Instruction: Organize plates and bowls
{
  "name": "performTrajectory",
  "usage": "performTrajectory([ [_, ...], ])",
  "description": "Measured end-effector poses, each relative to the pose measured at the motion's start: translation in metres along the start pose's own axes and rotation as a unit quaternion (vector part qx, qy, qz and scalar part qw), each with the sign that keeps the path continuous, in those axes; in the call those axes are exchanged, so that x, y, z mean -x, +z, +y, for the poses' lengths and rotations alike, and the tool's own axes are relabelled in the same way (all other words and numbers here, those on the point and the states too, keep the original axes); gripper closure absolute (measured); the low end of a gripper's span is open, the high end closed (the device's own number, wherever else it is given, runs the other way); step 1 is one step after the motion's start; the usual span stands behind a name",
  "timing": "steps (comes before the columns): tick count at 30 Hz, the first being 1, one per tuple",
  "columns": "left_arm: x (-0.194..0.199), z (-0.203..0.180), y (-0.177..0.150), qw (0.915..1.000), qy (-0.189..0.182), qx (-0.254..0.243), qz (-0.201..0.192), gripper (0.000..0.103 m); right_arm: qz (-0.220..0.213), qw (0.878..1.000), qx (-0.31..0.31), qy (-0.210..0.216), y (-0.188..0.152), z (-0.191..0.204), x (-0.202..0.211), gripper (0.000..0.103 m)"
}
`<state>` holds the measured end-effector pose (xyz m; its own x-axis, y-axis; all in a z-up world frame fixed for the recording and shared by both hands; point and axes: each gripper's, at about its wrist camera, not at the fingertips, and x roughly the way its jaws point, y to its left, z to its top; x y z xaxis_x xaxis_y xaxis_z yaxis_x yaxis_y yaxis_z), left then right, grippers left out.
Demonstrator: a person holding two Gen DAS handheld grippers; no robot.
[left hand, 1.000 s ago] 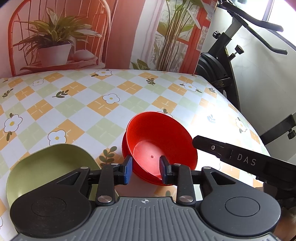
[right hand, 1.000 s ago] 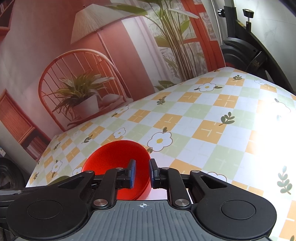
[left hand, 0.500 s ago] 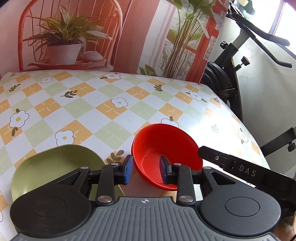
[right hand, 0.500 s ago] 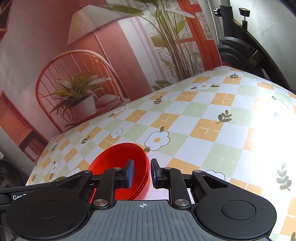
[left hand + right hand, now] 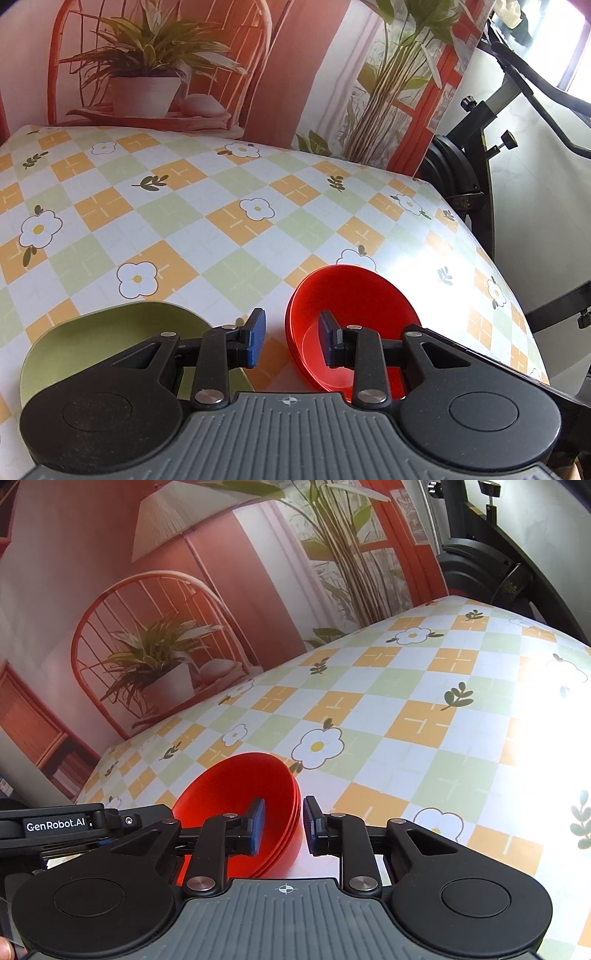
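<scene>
The red bowls [image 5: 236, 794] look like smooth plastic with a soft satin sheen, their stacked rims showing as thin even ridges. The green plate [image 5: 103, 332] also looks plastic, duller and more matt than the red. The tablecloth [image 5: 221, 206] is a smooth printed sheet, likely vinyl, glossy enough to throw a white glare where light hits it. The left gripper [image 5: 288, 338] and right gripper [image 5: 283, 825] are matt black plastic, with bright metal rivets at the joints, a ribbed grey front panel, and blue pads that look rubbery. The backdrop [image 5: 221, 590] behind the table is a flat printed sheet with a faint sheen.
</scene>
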<state>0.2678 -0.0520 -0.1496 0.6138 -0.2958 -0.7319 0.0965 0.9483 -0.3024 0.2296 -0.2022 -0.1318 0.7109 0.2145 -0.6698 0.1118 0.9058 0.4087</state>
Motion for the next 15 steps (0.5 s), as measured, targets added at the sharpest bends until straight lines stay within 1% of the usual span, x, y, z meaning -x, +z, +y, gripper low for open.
performTrajectory([
  [5,-0.009,0.001,-0.002,0.9999,-0.003,-0.001,0.013,0.07,0.007,1.0,-0.003,0.003,-0.002,-0.002,-0.006,0.081],
  [15,-0.02,-0.003,-0.003,0.9995,-0.007,-0.012,0.028,0.07,0.014,1.0,-0.009,0.012,-0.003,-0.004,-0.013,0.081],
])
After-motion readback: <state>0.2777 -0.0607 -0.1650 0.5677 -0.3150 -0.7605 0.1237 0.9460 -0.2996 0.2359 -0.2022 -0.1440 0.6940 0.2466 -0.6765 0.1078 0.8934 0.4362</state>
